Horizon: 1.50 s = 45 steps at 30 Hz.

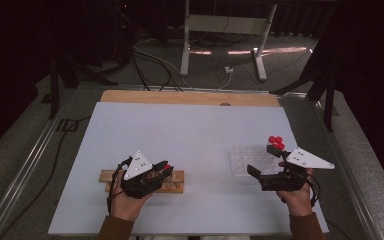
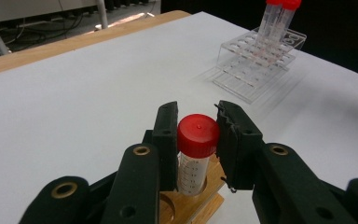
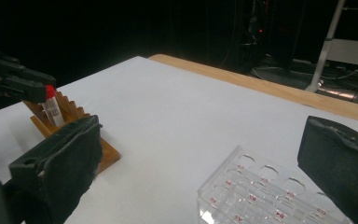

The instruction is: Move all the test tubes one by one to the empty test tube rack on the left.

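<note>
A clear tube with a red cap (image 2: 198, 135) stands in a hole of a wooden rack (image 2: 191, 205). My left gripper (image 2: 198, 113) is shut on it, one jaw on each side of the cap. In the high view this gripper (image 1: 166, 171) sits over the wooden rack (image 1: 107, 176) at the near left. My right gripper (image 1: 262, 160) is open at the near edge of a clear plastic rack (image 1: 245, 155), with nothing between its jaws. Its own view shows the gripper (image 3: 203, 135) spread wide above that rack (image 3: 261, 191). Several red-capped tubes (image 1: 276, 142) stand at the rack's far right corner.
The white table top (image 1: 190, 130) has a wooden strip (image 1: 190, 98) along its far edge. Beyond it are a metal stand (image 1: 225, 30) and cables on the floor. In the right gripper view the wooden rack (image 3: 107, 154) and the held tube (image 3: 52, 109) lie to the left.
</note>
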### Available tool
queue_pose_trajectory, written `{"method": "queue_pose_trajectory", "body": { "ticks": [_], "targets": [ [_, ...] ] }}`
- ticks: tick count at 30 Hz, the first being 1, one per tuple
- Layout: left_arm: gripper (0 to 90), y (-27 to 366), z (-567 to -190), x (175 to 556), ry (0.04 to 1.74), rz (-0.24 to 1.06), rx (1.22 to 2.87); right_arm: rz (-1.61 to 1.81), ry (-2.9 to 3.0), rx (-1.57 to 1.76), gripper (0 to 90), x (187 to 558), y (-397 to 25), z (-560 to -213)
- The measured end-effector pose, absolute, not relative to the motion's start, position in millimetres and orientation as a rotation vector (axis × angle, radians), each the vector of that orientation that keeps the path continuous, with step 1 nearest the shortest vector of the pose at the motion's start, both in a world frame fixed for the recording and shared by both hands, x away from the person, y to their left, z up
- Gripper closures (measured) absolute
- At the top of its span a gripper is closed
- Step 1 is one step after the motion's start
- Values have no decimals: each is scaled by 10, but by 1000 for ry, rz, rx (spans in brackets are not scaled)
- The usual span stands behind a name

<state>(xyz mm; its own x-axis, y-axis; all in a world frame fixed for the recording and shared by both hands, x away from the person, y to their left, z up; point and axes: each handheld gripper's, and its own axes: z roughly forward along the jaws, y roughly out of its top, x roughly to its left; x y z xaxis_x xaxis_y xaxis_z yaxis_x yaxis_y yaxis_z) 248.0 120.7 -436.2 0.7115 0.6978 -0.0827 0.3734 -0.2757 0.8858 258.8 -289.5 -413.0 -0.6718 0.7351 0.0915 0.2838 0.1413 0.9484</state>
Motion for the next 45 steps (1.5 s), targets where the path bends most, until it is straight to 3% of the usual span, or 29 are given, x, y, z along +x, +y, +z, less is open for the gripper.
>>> {"method": "queue_pose_trajectory", "body": {
  "ticks": [12,19,20,22,24,28,29,39,45],
  "targets": [
    [693,1226,-4383,2454,815,390,1897,1541,2031,976,0,2583,-2905,-4126],
    [396,1329,-4337,2473,833,362,1785,1532,2017,991,0,2598,-2947,-4110],
    [396,1356,-4329,2477,845,364,1764,1531,2014,993,0,2600,-2956,-4104],
    [263,1404,-4318,2479,866,382,1728,1537,1994,1002,0,2600,-3001,-4083],
    [186,1469,-4299,2482,907,416,1683,1537,1980,1009,0,2601,-3036,-4070],
    [112,1527,-4287,2486,928,436,1641,1534,1953,1030,0,2612,-3108,-4052],
    [20,1552,-4281,2489,931,442,1634,1523,1939,1053,0,2629,-3157,-4062],
    [5,1609,-4311,2497,947,504,1620,1423,1892,1153,3,2746,-3363,-4203],
    [5,1653,-4321,2505,967,515,1607,1361,1859,1204,50,2808,-3471,-4291]
  ]
}}
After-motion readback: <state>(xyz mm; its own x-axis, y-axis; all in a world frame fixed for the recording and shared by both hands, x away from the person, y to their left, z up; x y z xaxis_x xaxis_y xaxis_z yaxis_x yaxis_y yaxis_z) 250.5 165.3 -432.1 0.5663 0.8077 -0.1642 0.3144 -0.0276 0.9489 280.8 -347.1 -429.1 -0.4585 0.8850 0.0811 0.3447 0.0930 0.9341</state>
